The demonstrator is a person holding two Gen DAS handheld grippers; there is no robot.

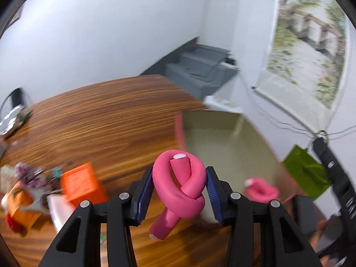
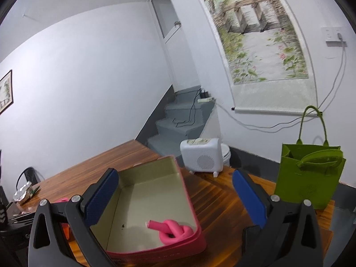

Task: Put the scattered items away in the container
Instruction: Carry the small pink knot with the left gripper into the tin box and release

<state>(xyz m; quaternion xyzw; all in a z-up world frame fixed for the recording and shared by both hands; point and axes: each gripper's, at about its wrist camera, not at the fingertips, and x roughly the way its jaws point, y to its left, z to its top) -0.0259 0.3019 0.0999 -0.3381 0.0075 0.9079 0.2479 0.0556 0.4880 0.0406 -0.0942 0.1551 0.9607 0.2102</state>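
— Two knotted pink foam rollers are in sight, and we have one of them. The held roller sits between the blue pads of our left gripper, which is clamped on its loop from both sides, one end poking up and the other hanging down towards us.

— And the second roller?

— It lies inside the pink tin, on the pale floor of the tin, near the wall closest to our right gripper. In the left wrist view the same roller shows blurred, just beyond the right pad.

— Where is the held one against the tin?

— It hangs above the wooden bench, just short of the tin's near edge; we cannot tell whether it is over the rim.

— The right gripper?

— Its jaws stand wide apart with nothing between them. We look straight through the gap at the tin's interior.

— What else is on the bench?

— To the left of the left gripper we see an orange box and a blurred heap of small items around it. Beyond the tin stand a small white appliance and, to the right, a green felt bag with its handles up. A painted scroll hangs on the wall behind.
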